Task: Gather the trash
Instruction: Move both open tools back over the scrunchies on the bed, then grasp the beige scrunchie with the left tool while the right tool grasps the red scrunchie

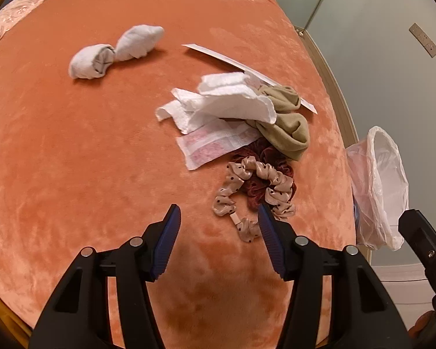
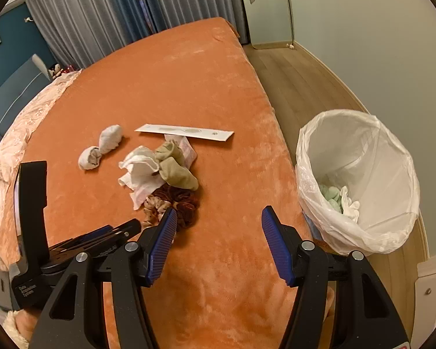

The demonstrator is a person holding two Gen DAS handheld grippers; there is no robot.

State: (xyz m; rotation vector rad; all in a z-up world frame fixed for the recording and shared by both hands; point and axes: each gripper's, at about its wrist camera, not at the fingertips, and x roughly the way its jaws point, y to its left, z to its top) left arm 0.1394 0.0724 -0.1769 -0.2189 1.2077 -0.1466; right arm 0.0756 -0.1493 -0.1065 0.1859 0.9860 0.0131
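Note:
A pile lies on the orange bed [image 1: 87,145]: crumpled white tissues [image 1: 226,101], a pink-printed wrapper [image 1: 209,145], an olive sock [image 1: 287,128], a long white paper strip [image 1: 235,61], a spotted beige scrunchie [image 1: 255,192] and a dark red scrunchie [image 1: 258,189]. My left gripper [image 1: 218,215] is open and empty, hovering just short of the scrunchies. My right gripper [image 2: 218,218] is open and empty over the bed's near edge. The pile shows in the right wrist view too: tissues [image 2: 139,168], sock [image 2: 177,168], strip [image 2: 186,132]. The left gripper [image 2: 125,231] appears there at lower left.
A bin with a white liner [image 2: 360,157] stands on the wood floor right of the bed, holding white and green scraps [image 2: 338,197]; it also shows in the left wrist view [image 1: 383,180]. A rolled white sock pair [image 1: 116,51] lies farther back. Pink bedding [image 2: 23,133] is at left.

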